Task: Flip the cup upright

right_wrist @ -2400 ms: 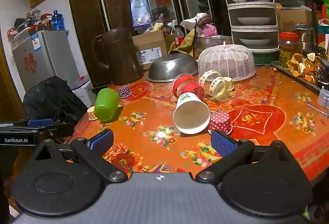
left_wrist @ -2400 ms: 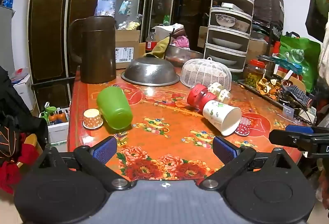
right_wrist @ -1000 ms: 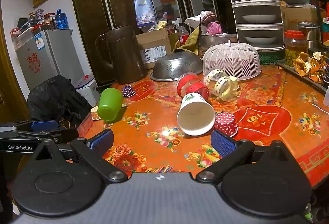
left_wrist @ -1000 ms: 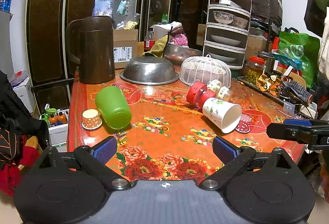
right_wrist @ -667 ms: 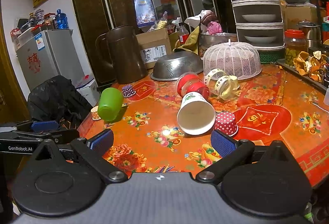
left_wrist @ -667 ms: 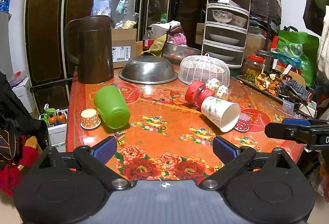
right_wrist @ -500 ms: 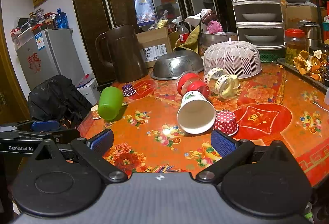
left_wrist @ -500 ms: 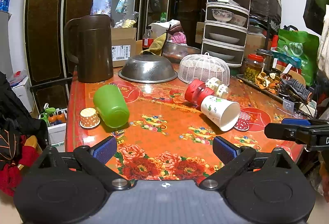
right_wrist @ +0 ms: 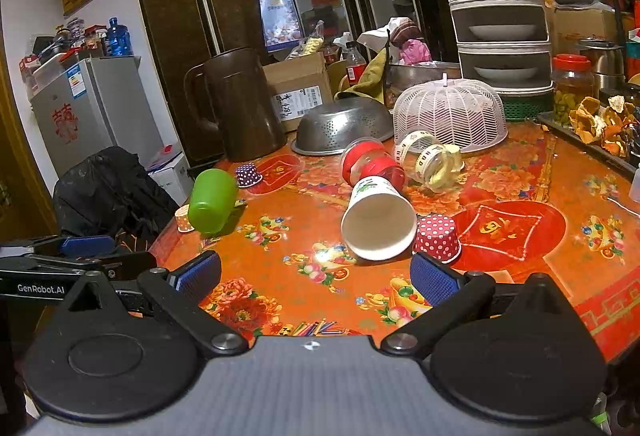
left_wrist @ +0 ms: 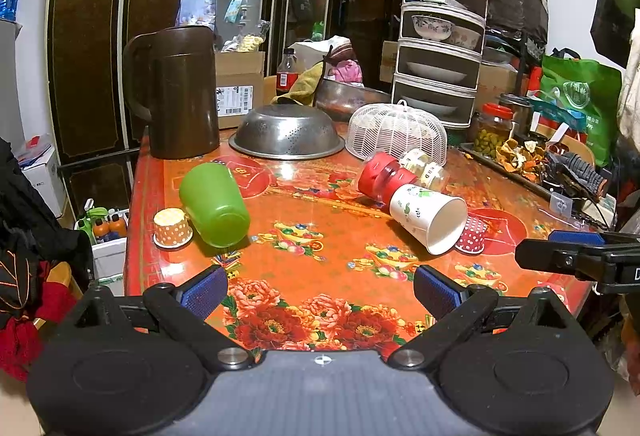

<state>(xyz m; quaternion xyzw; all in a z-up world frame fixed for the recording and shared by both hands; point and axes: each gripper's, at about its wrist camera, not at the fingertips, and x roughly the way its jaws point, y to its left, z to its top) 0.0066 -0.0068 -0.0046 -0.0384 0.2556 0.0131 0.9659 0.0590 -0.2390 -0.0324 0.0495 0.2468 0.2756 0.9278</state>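
On the floral orange tabletop [left_wrist: 320,268] several cups lie tipped over. A white paper cup [right_wrist: 378,220] lies on its side near the middle, its open mouth facing the right gripper [right_wrist: 316,276], its base against a red-lidded jar [right_wrist: 370,163] that also lies on its side. A red polka-dot cupcake liner [right_wrist: 437,238] sits upside down just beside the paper cup's rim. Toward the left edge, a green plastic cup [left_wrist: 214,203] lies on its side with an orange dotted liner [left_wrist: 172,228] touching it. Both grippers hover near the table's front edge, apart from every cup. The left gripper [left_wrist: 320,290] has its jaws spread wide and holds nothing; the right gripper's jaws are likewise wide apart and empty.
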